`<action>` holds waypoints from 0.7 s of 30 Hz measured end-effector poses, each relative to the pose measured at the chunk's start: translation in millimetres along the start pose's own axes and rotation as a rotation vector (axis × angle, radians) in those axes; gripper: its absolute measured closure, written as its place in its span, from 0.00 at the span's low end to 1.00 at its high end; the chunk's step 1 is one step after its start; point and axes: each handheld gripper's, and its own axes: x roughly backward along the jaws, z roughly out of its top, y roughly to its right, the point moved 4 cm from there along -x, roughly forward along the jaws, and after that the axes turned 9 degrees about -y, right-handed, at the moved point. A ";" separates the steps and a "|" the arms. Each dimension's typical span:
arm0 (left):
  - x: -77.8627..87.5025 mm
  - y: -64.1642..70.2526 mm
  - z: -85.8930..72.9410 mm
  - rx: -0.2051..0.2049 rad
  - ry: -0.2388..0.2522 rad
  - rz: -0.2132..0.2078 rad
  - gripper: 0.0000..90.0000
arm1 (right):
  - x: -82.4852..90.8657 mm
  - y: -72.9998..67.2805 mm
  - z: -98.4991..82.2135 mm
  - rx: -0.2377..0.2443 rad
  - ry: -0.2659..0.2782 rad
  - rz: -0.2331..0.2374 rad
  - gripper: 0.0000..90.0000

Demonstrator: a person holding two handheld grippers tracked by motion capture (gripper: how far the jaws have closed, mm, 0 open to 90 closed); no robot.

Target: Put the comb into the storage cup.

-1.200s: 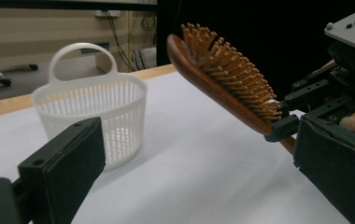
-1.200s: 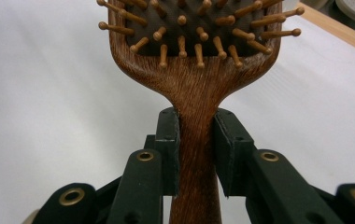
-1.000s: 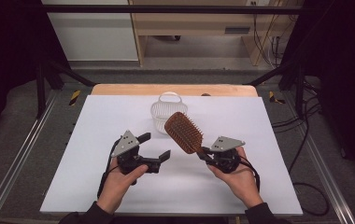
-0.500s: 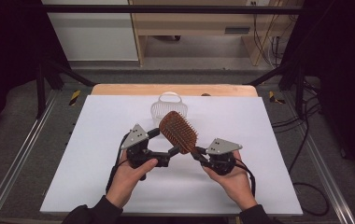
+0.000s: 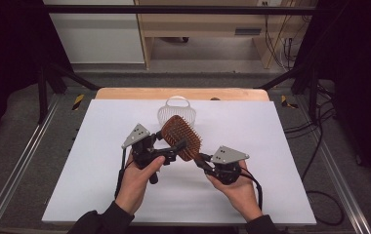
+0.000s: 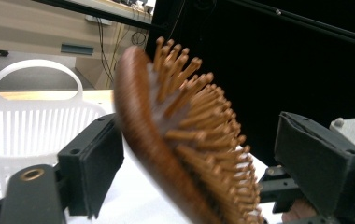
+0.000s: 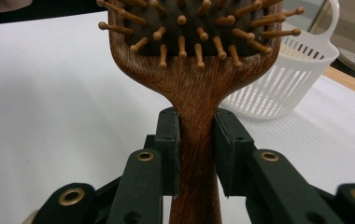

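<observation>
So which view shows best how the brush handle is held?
The right gripper view: the handle stands between both jaws of the right gripper, pads pressing its sides. The high view shows the brush from above, its handle small. The left gripper view shows the brush head between open jaws.

The hairbrush point(image 5: 180, 138) is above the table point(image 5: 281, 146), before the basket point(image 5: 176, 110), between both tools.

A white surface point(image 5: 271, 146) covers the table, with a strip of bare wood point(image 5: 125, 93) showing along its far edge. A white slatted basket point(image 5: 176, 111) with a loop handle stands upright on it near that far edge, around the middle.
</observation>
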 end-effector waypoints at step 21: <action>-0.5 -2.4 3.6 0.101 0.053 0.026 0.38 | -2.8 -7.3 4.9 -0.005 0.035 0.010 0.81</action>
